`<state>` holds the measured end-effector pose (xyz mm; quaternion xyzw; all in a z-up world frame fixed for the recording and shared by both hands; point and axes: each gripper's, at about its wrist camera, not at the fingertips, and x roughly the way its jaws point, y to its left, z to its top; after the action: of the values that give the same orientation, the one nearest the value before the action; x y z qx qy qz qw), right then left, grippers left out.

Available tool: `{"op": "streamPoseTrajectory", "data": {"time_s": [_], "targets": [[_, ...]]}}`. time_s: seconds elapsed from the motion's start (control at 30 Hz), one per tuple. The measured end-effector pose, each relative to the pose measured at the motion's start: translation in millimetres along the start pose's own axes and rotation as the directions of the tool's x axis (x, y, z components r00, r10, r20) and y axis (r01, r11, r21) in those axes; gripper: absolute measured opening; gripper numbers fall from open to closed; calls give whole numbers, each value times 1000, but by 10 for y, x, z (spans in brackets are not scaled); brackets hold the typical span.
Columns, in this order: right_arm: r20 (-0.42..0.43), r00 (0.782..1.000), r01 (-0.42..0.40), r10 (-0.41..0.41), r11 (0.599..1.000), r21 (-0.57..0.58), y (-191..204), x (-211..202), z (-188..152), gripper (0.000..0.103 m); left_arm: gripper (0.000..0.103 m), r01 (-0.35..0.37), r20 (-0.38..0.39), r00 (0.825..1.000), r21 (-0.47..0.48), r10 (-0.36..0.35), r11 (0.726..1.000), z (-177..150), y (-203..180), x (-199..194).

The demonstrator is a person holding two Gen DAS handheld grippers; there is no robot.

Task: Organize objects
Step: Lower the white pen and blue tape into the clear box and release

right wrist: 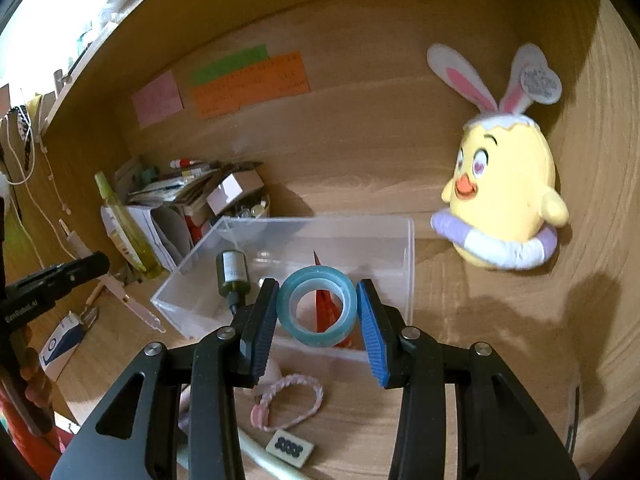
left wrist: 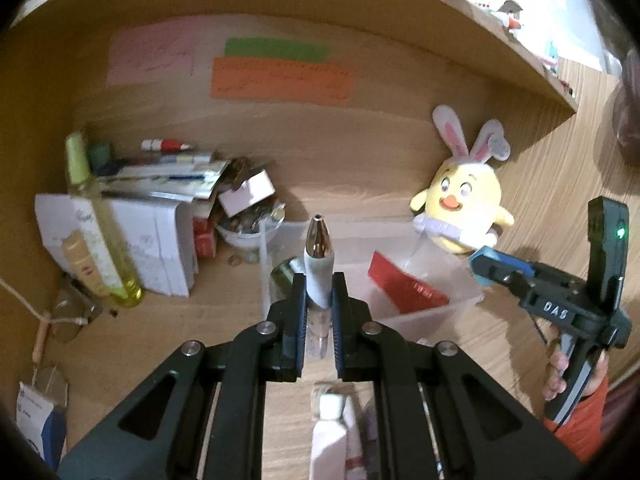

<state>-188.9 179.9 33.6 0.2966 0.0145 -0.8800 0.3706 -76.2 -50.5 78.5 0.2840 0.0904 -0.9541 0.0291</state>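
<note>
A: Which step is this?
B: Carrying. The left gripper [left wrist: 319, 300] pinches a white pen-shaped device with a metallic tip [left wrist: 319, 264]; the right gripper [right wrist: 318, 312] clamps a teal tape roll [right wrist: 317, 306], both above the clear plastic bin [right wrist: 408, 264].
A: Next?
B: Probably lower and release inside.
A: Any writing?
B: "DAS" on the right gripper's body; the wall notes are illegible.

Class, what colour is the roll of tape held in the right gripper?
Light blue-green, see-through; the tape shows best in the right wrist view.
</note>
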Motion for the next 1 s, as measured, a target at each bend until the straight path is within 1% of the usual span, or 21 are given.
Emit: {"op": "streamPoseTrajectory", "data": {"time_s": [0.27, 0.47, 0.6, 0.73, 0.9, 1.0], "targets": [[13, 1000, -9, 9, 1000, -19, 9, 119, 208, 37, 10, 22, 24, 999, -3, -22, 1000, 309, -88, 177], [-15, 1000, 10, -11, 1000, -27, -8, 314, 220, 36, 10, 26, 0, 1000, 5, -26, 1000, 372, -129, 440], [-53, 999, 6, -6, 1000, -16, -47, 454, 165, 36, 10, 42, -42, 998, 16, -41, 999, 346, -173, 667], [-83, 996, 30, -33, 999, -35, -65, 588, 97, 37, 10, 63, -89, 994, 23, -60, 998, 290, -226, 881], [-117, 991, 60, -61, 998, -19, -167, 744, 50, 37, 10, 96, -170, 981, 15, -92, 995, 186, -273, 1148], [-130, 988, 86, -87, 996, -17, -220, 806, 25, 37, 10, 98, -200, 975, 16, -93, 995, 118, -294, 1256]]}}
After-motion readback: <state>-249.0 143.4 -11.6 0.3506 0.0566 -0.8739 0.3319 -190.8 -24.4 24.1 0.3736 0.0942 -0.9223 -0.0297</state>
